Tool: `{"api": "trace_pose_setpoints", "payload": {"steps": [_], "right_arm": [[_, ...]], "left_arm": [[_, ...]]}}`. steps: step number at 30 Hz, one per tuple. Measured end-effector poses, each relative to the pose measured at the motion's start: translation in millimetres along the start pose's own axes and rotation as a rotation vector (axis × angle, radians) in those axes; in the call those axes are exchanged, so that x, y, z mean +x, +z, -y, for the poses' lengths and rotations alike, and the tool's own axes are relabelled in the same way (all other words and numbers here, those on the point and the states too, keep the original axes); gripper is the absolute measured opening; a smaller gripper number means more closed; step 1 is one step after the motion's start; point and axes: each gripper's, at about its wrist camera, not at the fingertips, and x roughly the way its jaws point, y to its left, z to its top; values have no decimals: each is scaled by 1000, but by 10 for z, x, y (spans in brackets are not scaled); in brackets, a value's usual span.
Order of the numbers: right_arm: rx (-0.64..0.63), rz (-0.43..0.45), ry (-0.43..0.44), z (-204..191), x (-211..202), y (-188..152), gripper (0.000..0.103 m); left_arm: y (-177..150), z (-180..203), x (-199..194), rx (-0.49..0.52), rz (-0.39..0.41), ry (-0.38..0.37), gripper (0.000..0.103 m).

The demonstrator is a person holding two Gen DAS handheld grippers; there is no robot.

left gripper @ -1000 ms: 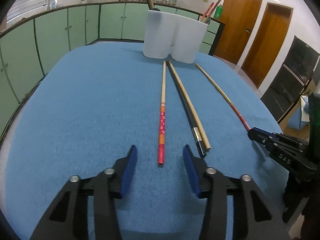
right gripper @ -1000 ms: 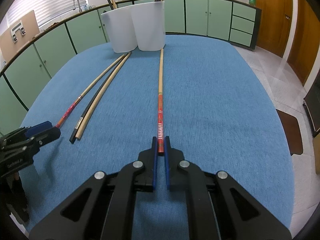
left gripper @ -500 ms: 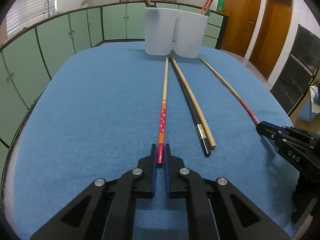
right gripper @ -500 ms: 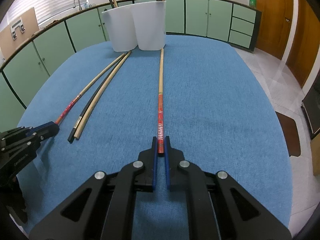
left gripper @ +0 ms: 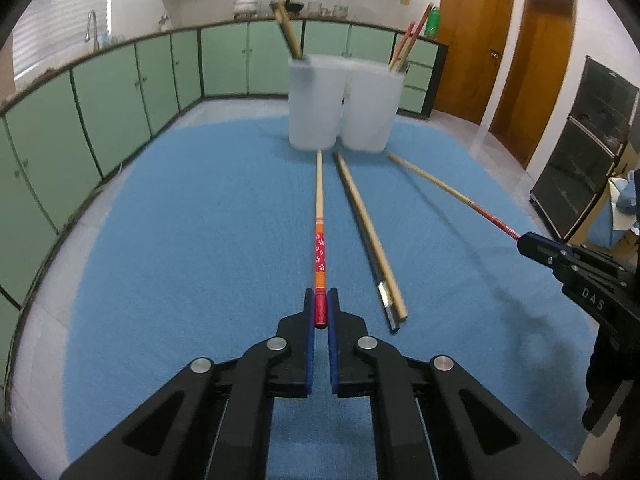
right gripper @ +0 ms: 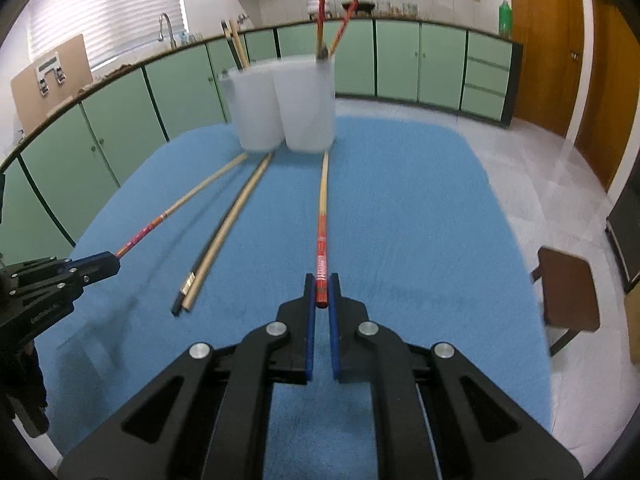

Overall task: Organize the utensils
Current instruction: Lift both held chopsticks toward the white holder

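At lower centre the left gripper (left gripper: 321, 310) clamps the red end of a patterned chopstick (left gripper: 319, 216). The right gripper (left gripper: 528, 242), at the right edge, pinches another chopstick (left gripper: 448, 190). Two white cups (left gripper: 344, 108) stand at upper centre on the blue cloth (left gripper: 192, 240).

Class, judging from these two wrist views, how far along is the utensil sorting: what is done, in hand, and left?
Done: several chopsticks stand in the two white cups. In hand: the left tongs grip one red-ended chopstick, the right tongs another. Left: a dark chopstick and a plain wooden one lie on the blue cloth.
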Motion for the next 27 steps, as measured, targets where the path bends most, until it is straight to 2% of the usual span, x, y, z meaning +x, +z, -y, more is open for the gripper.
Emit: {"api": "trace_pose_setpoints", "payload": {"steps": [7,14,27], "right_arm": [[-20,112,14,8,-379,325,5],[-21,172,64,9,-568,656,5],[-74,240,104,-62,-753,1314,5]], "left_arm": [[289,45,-422,48,119,2,6],[604,69,-693,80,224,-5,6],[1109,46,-827,102,326,-46,6]]}}
